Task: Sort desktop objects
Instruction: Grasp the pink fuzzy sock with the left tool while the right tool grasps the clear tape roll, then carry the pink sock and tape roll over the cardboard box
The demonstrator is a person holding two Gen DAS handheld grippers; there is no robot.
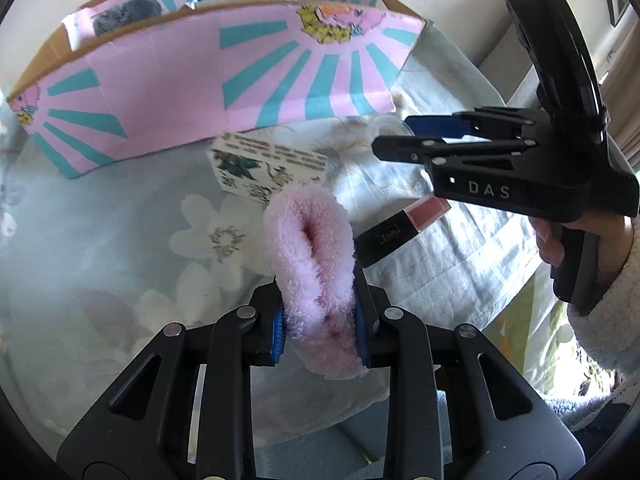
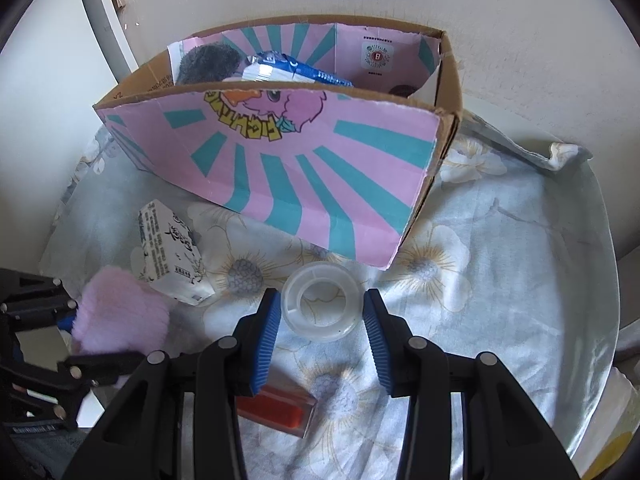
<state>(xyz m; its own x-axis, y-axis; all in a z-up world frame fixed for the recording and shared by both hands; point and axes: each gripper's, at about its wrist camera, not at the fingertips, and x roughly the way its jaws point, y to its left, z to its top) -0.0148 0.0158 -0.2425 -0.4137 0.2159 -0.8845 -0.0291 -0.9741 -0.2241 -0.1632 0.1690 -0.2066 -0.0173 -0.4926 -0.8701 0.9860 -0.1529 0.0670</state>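
My left gripper [image 1: 320, 332] is shut on a fluffy pink puff [image 1: 312, 264] and holds it above the floral cloth; the puff also shows in the right wrist view [image 2: 120, 312]. My right gripper [image 2: 320, 336] is open, its blue pads on either side of a clear tape roll [image 2: 320, 306] lying on the cloth, not touching it. The right gripper shows in the left wrist view [image 1: 400, 136] too. A pink and teal cardboard box [image 2: 304, 168] stands behind, holding a grey fuzzy thing [image 2: 208, 64] and a blue packet [image 2: 288, 70].
A small white printed carton [image 2: 172, 256] lies in front of the box, left of the tape roll. A lipstick with a black cap and red body [image 1: 400, 232] lies under the right gripper [image 2: 280, 408]. A wall stands behind the box.
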